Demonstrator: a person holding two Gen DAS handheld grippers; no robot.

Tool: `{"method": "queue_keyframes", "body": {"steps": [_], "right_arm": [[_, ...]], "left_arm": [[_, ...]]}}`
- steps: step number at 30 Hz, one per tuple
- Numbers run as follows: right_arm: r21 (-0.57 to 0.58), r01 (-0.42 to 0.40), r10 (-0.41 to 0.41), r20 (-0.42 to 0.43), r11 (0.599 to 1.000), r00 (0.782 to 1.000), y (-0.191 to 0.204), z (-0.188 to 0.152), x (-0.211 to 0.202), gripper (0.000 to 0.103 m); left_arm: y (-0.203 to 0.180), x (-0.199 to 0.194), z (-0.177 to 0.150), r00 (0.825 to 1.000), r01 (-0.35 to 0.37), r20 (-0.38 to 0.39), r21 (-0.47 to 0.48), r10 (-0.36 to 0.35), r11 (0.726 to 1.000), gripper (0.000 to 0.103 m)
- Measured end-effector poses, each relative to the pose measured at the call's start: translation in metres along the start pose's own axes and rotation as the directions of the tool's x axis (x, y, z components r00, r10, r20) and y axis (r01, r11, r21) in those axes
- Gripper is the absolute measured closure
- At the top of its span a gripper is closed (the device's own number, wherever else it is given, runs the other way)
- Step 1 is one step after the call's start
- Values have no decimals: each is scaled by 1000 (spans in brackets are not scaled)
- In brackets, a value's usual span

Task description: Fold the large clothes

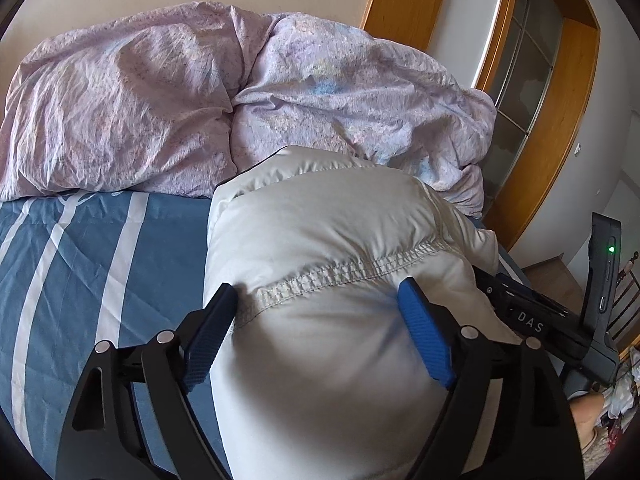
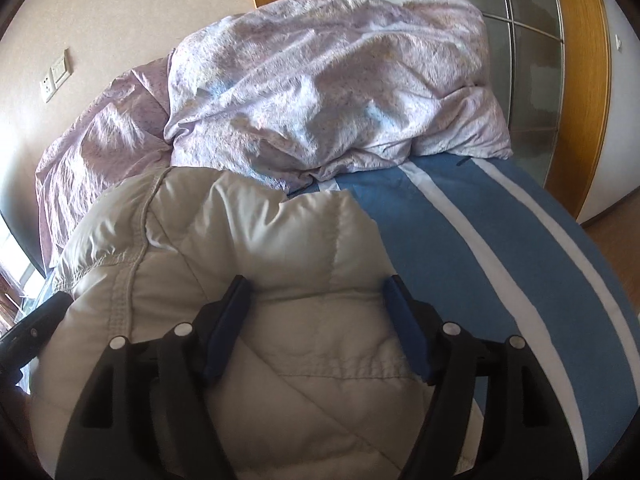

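Observation:
A puffy pale grey down jacket lies bundled on the bed, also in the right wrist view. My left gripper has its jaws wide apart around a thick fold of the jacket, both blue pads pressing into the fabric at a stitched seam. My right gripper likewise straddles a thick quilted fold of the jacket, its pads against the cloth on both sides. The other gripper's body shows at the right edge of the left wrist view.
A blue sheet with white stripes covers the bed. A crumpled lilac duvet is heaped at the far end. A beige wall and a wood-framed glass door stand behind.

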State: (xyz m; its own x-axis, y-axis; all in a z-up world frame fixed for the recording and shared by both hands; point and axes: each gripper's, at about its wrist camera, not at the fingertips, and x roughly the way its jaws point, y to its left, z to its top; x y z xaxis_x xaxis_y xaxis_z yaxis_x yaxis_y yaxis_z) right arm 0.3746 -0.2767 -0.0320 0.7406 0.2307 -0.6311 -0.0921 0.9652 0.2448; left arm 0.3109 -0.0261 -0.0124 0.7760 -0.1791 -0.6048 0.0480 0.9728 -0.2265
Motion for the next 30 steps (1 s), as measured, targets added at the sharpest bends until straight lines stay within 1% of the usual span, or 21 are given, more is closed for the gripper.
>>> {"method": "queue_keyframes", "body": {"steps": [7, 22, 27, 28, 30], "right_arm": [[29, -23, 23, -3, 999, 1000, -9, -4, 12, 30], [48, -29, 28, 8, 998, 1000, -13, -10, 25, 28], [67, -42, 43, -8, 997, 999, -17, -11, 31, 22], [82, -57, 58, -19, 995, 998, -20, -12, 34, 22], [84, -58, 60, -23, 995, 998, -20, -12, 36, 21]], "left_arm": [[-3, 11, -5, 1000, -24, 2, 1, 24, 1000, 14], [-6, 21, -16, 996, -73, 46, 11, 72, 997, 10], [-5, 23, -21, 995, -79, 62, 6, 79, 997, 9], [-6, 23, -21, 995, -81, 65, 6, 80, 997, 9], [-6, 25, -23, 994, -87, 69, 6, 87, 996, 8]]}}
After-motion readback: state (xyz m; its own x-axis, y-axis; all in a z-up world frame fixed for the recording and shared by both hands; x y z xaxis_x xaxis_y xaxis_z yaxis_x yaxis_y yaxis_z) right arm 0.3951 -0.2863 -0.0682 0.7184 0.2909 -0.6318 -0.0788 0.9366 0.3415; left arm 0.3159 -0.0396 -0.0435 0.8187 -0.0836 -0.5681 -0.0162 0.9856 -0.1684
